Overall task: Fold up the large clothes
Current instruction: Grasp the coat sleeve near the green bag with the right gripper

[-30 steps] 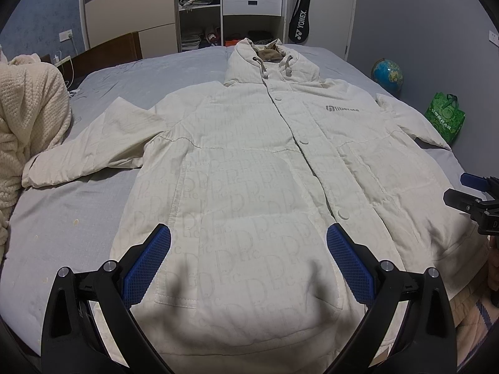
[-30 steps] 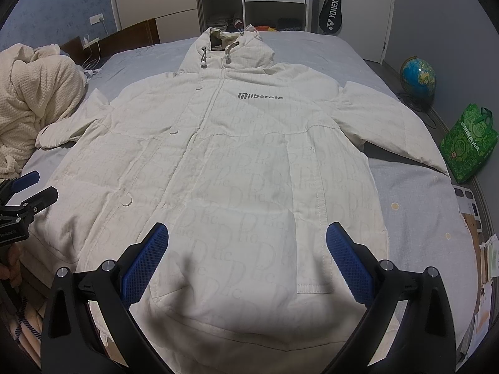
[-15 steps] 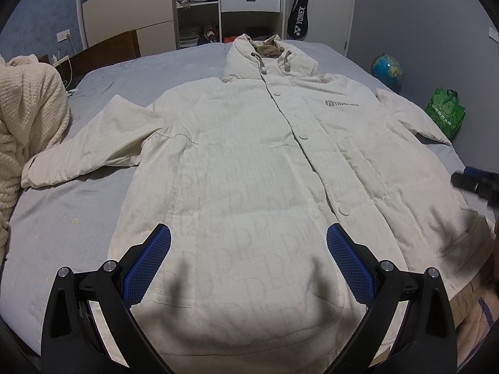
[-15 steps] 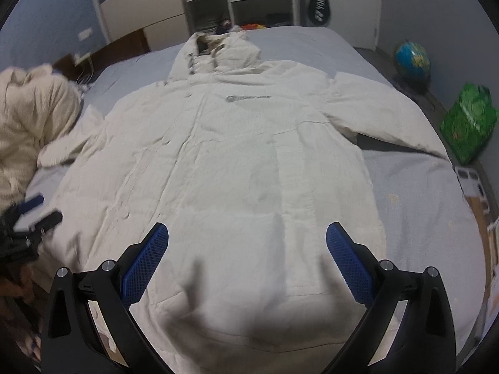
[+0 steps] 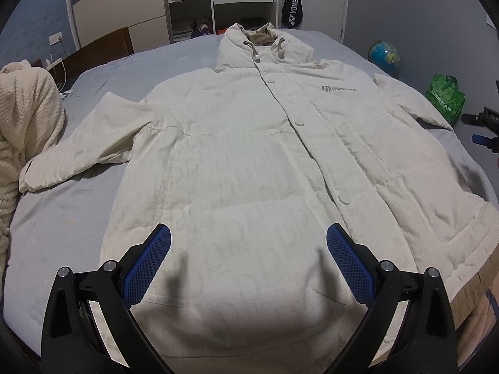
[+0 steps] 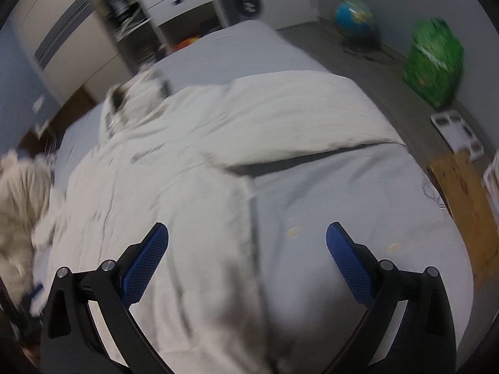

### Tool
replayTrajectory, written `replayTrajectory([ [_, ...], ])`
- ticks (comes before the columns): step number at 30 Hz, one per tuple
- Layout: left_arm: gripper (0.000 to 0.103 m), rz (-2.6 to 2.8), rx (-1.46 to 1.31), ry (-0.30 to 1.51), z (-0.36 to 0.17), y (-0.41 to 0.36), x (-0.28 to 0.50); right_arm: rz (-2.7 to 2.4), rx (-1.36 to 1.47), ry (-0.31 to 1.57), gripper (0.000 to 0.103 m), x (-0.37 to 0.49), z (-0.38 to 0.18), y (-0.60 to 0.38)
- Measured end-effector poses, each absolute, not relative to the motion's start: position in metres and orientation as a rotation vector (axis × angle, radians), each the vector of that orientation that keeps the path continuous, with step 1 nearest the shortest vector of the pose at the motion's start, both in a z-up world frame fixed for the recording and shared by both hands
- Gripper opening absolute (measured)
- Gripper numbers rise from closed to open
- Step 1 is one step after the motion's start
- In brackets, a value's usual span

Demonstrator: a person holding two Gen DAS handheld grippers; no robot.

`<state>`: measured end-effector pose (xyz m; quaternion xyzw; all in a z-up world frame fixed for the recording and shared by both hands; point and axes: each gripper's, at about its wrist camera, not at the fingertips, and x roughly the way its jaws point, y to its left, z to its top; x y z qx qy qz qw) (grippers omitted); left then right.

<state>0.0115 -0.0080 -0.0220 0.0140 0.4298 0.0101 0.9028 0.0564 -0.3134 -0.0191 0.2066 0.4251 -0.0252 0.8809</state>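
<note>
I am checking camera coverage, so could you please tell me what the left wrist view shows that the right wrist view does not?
Only the left wrist view shows the cream coat's left sleeve, its snap buttons and the right gripper.

Only the right wrist view shows a white scale on the floor.

Both show the coat spread on the grey bed, the globe and the green bag.

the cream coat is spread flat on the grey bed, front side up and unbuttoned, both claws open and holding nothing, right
Not quite: the coat is buttoned shut, not unbuttoned. The left wrist view shows its front closed, with a row of buttons running down the middle. The rest holds: it lies front up on the grey bed, and the left claw and right claw are open and empty.
</note>
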Motion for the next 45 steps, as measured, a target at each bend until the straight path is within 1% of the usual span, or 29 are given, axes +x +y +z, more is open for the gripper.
replayTrajectory([
  [6,0.096,0.023,0.031,0.912,-0.027,-0.008,0.014,-0.12,0.64,0.896,0.097,0.074,-0.044,-0.386],
  [15,0.096,0.032,-0.062,0.954,-0.024,0.008,0.022,-0.143,0.963,0.826,0.096,0.096,-0.069,-0.462],
  [17,0.096,0.043,-0.087,0.967,-0.02,0.014,0.025,-0.143,1.028,0.814,0.09,0.103,-0.076,-0.474],
  [19,0.096,0.063,-0.096,0.991,-0.015,0.023,0.031,-0.148,1.066,0.81,0.08,0.108,-0.081,-0.483],
  [21,0.096,0.084,-0.104,1.003,-0.008,0.032,0.037,-0.144,1.099,0.805,0.074,0.116,-0.085,-0.49],
  [24,0.096,0.119,-0.148,0.976,0.008,0.051,0.046,-0.144,1.128,0.806,0.072,0.126,-0.09,-0.491],
  [27,0.096,0.154,-0.138,0.946,0.018,0.067,0.054,-0.161,1.167,0.808,0.072,0.136,-0.098,-0.492],
  [29,0.096,0.166,-0.122,0.933,0.019,0.075,0.056,-0.18,1.205,0.802,0.071,0.141,-0.105,-0.497],
  [32,0.096,0.177,-0.176,0.952,0.013,0.094,0.057,-0.208,1.245,0.774,0.07,0.145,-0.11,-0.502],
  [33,0.096,0.189,-0.223,0.973,0.008,0.103,0.056,-0.214,1.251,0.766,0.066,0.144,-0.11,-0.505],
  [34,0.096,0.199,-0.249,0.982,0.005,0.108,0.055,-0.232,1.256,0.757,0.059,0.146,-0.109,-0.507],
  [35,0.096,0.213,-0.274,0.985,0.002,0.113,0.053,-0.246,1.259,0.755,0.054,0.145,-0.109,-0.508],
  [37,0.096,0.23,-0.273,0.983,-0.003,0.116,0.048,-0.289,1.297,0.744,0.032,0.141,-0.112,-0.513],
  [38,0.096,0.235,-0.259,0.984,-0.005,0.115,0.046,-0.304,1.314,0.74,0.028,0.14,-0.115,-0.516],
  [39,0.096,0.244,-0.227,0.994,-0.011,0.113,0.044,-0.309,1.32,0.737,0.021,0.137,-0.117,-0.517],
  [40,0.096,0.243,-0.22,1.004,-0.015,0.111,0.042,-0.314,1.326,0.73,0.016,0.135,-0.119,-0.518],
  [45,0.096,0.221,-0.231,0.984,-0.013,0.111,0.042,-0.304,1.346,0.665,0.008,0.125,-0.112,-0.516],
])
